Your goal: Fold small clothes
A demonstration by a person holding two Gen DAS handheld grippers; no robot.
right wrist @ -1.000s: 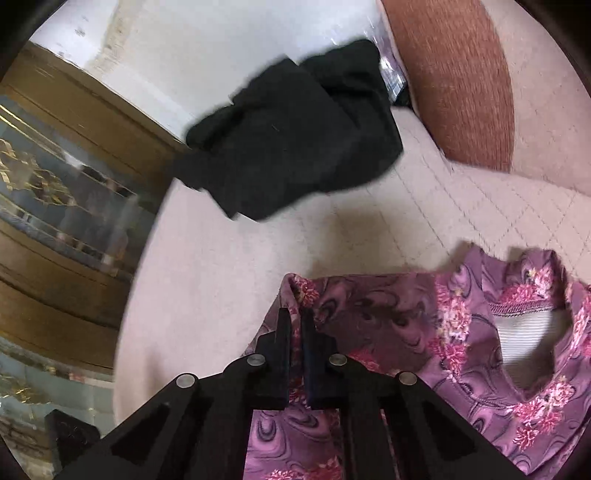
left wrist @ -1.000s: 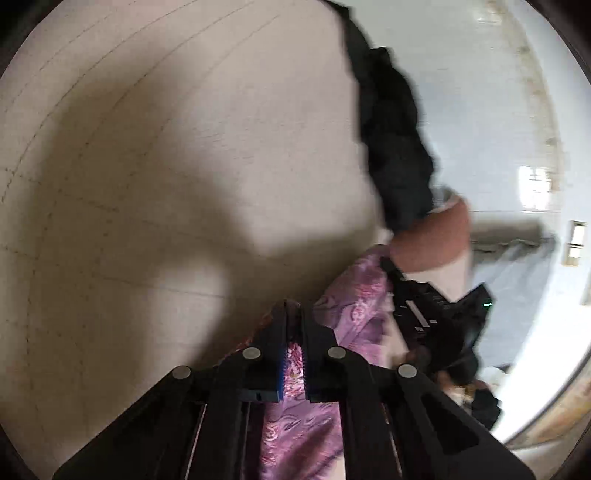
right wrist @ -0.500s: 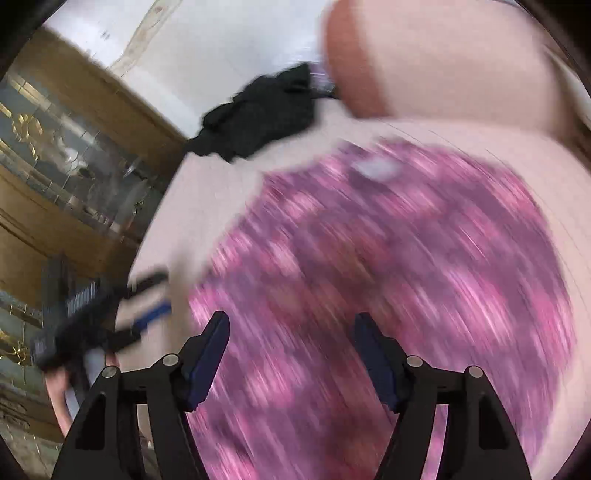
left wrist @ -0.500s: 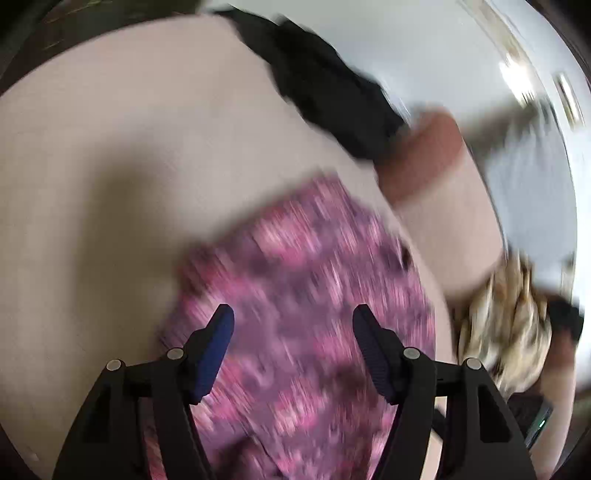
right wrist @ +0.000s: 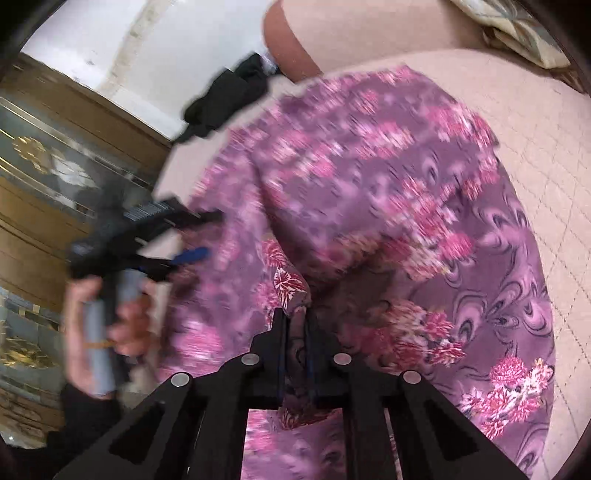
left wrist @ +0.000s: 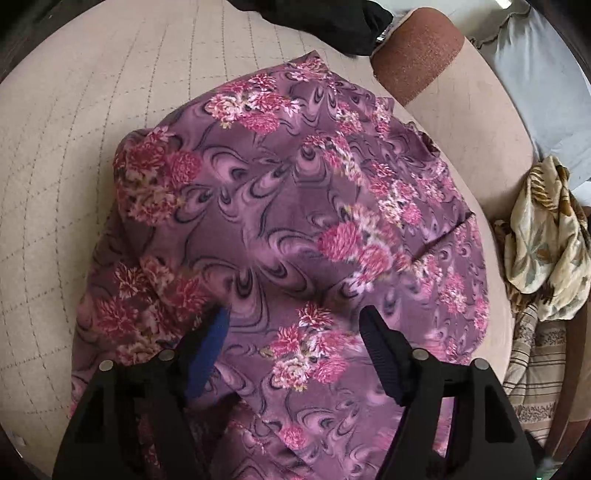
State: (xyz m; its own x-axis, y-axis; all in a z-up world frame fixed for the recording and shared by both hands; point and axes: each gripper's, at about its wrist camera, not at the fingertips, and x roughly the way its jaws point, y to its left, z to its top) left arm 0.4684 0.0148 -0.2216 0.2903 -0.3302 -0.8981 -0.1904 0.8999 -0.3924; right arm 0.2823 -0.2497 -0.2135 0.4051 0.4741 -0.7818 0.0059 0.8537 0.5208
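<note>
Lying spread on the beige quilted sofa seat [left wrist: 55,155], the purple cloth with pink flowers [left wrist: 295,206] fills the middle of the left wrist view. The left gripper [left wrist: 293,325] sits at 6 o'clock in that view with its jaws wide apart. Nothing is between them but the purple cloth lying underneath, and I cannot tell if the tips touch it.

The right gripper [right wrist: 295,314] has its jaws closed tight on a bunched-up fold of the purple cloth with pink flowers [right wrist: 480,258]. The fold pokes up just past the tips, at 12 o'clock from them. The rest of the cloth spreads away toward 12 and 3 o'clock.

In the right wrist view the left gripper [right wrist: 199,236] shows at 9 o'clock, blurry, held in the person's left hand [right wrist: 107,317].

A black heap of cloth [left wrist: 325,22] lies at 12 o'clock on the seat, apart from the purple one. Just beside it is a brown round cushion [left wrist: 417,48]. A cream leaf-print cloth [left wrist: 546,236] is bunched at 3 o'clock.
</note>
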